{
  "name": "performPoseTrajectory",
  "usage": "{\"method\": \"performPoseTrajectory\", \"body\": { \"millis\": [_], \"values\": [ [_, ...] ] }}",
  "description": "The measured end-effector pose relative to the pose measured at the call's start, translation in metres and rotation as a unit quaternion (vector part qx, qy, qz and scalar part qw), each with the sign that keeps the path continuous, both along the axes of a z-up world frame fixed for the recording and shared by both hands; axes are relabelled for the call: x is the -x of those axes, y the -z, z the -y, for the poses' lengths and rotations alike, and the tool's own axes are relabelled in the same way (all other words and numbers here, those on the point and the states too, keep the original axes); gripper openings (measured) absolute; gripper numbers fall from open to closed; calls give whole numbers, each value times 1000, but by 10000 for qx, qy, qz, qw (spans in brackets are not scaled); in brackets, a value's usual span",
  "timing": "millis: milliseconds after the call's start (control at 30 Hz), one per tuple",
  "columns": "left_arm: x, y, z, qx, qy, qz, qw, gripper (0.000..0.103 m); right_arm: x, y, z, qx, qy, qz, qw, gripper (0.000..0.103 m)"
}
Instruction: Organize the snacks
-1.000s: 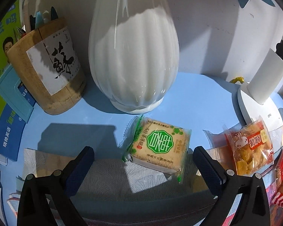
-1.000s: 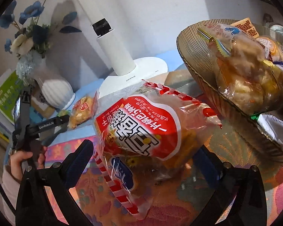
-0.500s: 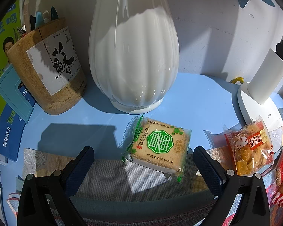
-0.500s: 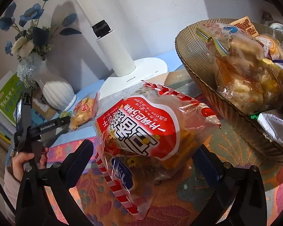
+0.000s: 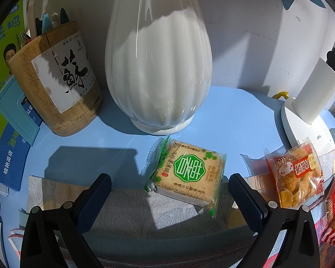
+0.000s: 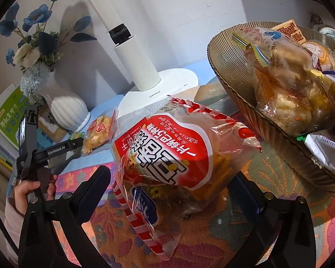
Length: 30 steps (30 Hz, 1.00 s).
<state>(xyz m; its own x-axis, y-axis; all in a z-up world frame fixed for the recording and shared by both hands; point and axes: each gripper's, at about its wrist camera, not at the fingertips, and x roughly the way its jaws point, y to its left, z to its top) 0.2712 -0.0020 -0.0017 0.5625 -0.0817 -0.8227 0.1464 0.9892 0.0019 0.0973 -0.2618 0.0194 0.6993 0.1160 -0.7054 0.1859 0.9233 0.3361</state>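
Left gripper [image 5: 169,185]: fingers spread wide, nothing pinched, hovering low over the gray mat [image 5: 134,212] with the green biscuit pack [image 5: 187,174] lying between the tips, nearer the right-hand one and touching neither. Practically no shift here over the last second; same framing, same gap. Just behind the pack, the white vase [image 5: 158,67]; further left, the wooden pen holder [image 5: 55,84]; off to the right, an orange snack pack [image 5: 297,174] near the lamp base [image 5: 301,122]. Right gripper [image 6: 167,178]: fingers likewise wide, bracketing the big red snack bag [image 6: 167,147] on the patterned cloth [image 6: 279,201]; clear daylight between the near finger and the bag, far finger partly hidden behind it, so no grip yet. Only a slight drift of view since a second ago, bag in the same spot. Beyond, up and right, the ribbed basket [image 6: 245,102] already heaped with wrapped snacks. Probably a pause before closing: both hands lined up, neither committed. Likely next: squeezing the red bag and lifting it over the rim; slippery, puffy wrapper, so a risk of sliding out.
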Motion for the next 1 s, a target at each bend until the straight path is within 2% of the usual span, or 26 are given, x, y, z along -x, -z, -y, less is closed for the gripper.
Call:
{"method": "performPoseTrajectory", "body": {
  "millis": [167, 367, 533, 700, 867, 1000],
  "values": [
    [0, 0, 0, 2, 3, -1, 10000, 103, -3, 0, -2, 56, 6, -31, 10000, 103],
    [1, 0, 0, 6, 11, 0, 10000, 103, 0, 2, 10, -407, 257, 223, 9986, 103],
    [0, 0, -1, 6, 17, -1, 10000, 103, -1, 1, 6, -323, 287, 169, 9989, 103],
    [0, 0, 0, 8, 19, -1, 10000, 103, -5, 0, -4, 33, 268, -8, 9996, 103],
    [0, 0, 0, 9, 22, 0, 10000, 103, 1, 0, 6, -300, 227, 138, 9992, 103],
    [-1, 0, 0, 10, 24, 0, 10000, 103, 2, -2, 4, -254, 196, 110, 9994, 102]
  ]
}}
